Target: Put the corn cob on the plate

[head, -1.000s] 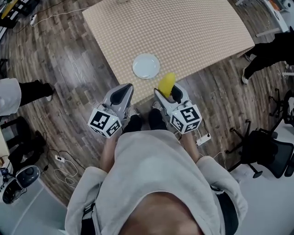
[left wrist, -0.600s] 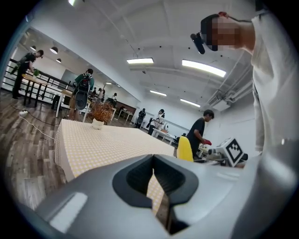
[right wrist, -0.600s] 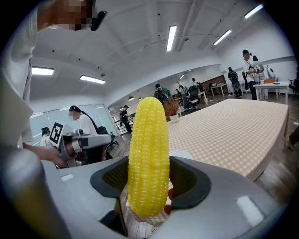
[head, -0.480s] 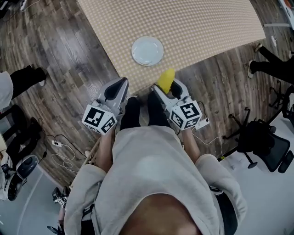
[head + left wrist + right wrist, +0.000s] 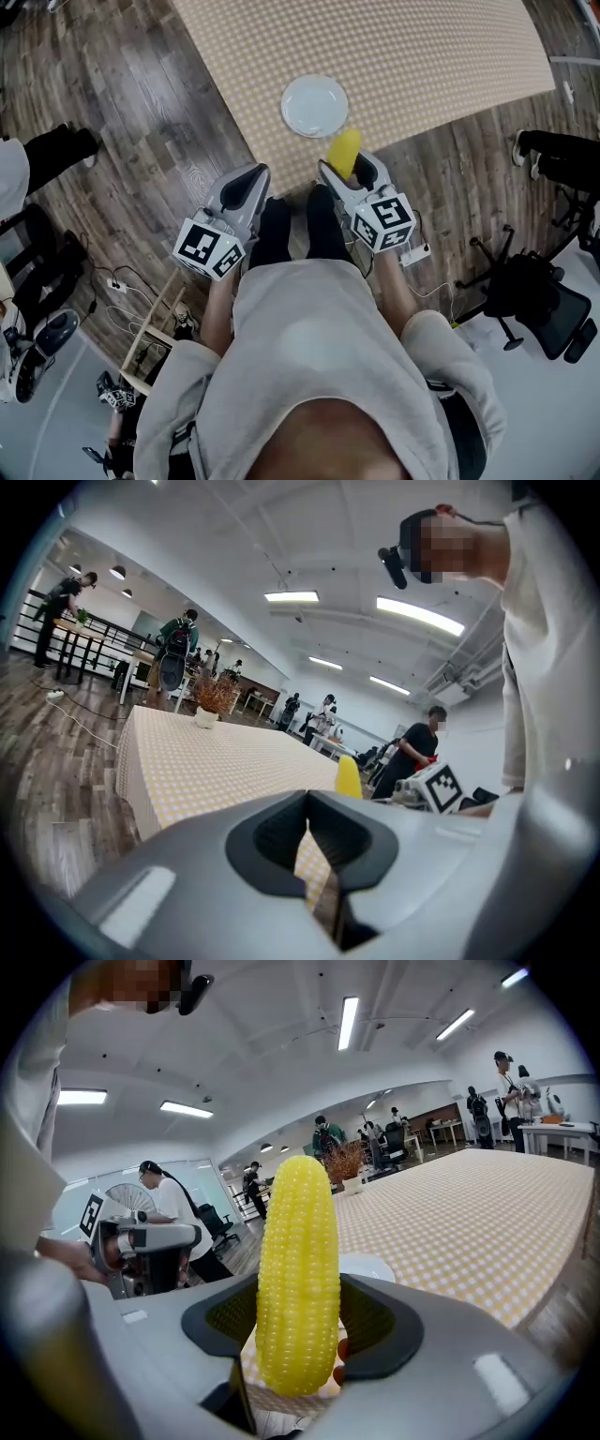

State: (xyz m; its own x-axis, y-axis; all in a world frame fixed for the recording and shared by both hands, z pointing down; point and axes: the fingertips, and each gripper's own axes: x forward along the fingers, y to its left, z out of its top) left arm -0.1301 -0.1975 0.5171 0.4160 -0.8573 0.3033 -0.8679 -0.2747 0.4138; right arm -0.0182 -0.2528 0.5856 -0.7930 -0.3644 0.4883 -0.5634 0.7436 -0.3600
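Your right gripper (image 5: pixel 348 171) has sunk toward the near edge of the table (image 5: pixel 422 47), jaws still set wide and clamped on the corn cob (image 5: pixel 344 150), which stands upright between them with its tip over the checked cloth. The plate (image 5: pixel 314 105) lies just beyond it and a little to the left, bare, so the carry looks nearly done: what is left is a short reach forward and a set-down. Your left gripper (image 5: pixel 246 186) has dropped too, jaws together on nothing, beside the table's corner. Nothing sits between cob and plate. The potted plant (image 5: pixel 214 697) is at the far end, and the office chair (image 5: pixel 539 305) is well apart.
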